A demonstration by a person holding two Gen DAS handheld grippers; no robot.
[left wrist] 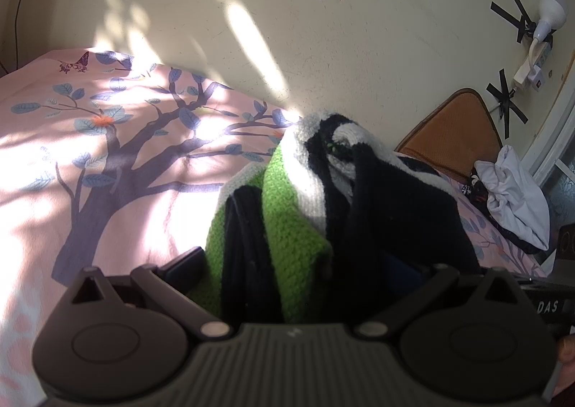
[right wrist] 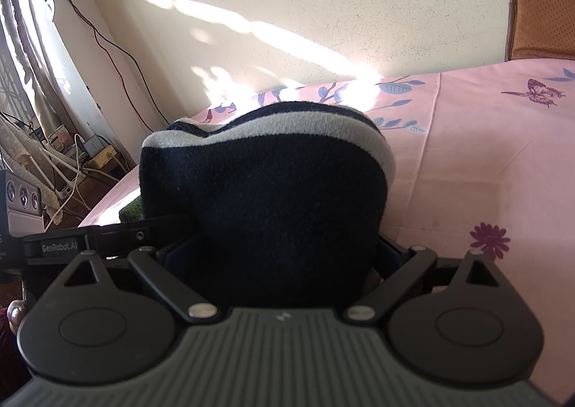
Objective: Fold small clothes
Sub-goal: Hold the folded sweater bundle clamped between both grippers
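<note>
A small knitted garment (left wrist: 298, 220) with green, white and black stripes hangs bunched between my left gripper's (left wrist: 305, 270) fingers, lifted above the pink bed sheet (left wrist: 107, 162). The left gripper is shut on it; the fingertips are hidden by the cloth. In the right wrist view the same garment (right wrist: 266, 198) shows as a dark navy fold with a grey-white stripe along its top edge. My right gripper (right wrist: 276, 256) is shut on it, its fingertips also covered. The other gripper's body (right wrist: 90, 241) shows at the left, close beside.
The bed with the tree-print sheet runs along a cream wall (left wrist: 323, 47). A white cloth (left wrist: 510, 198) and an orange cushion (left wrist: 452, 130) lie at the bed's far right. Cables and a power strip (right wrist: 82, 162) sit on the floor left of the bed.
</note>
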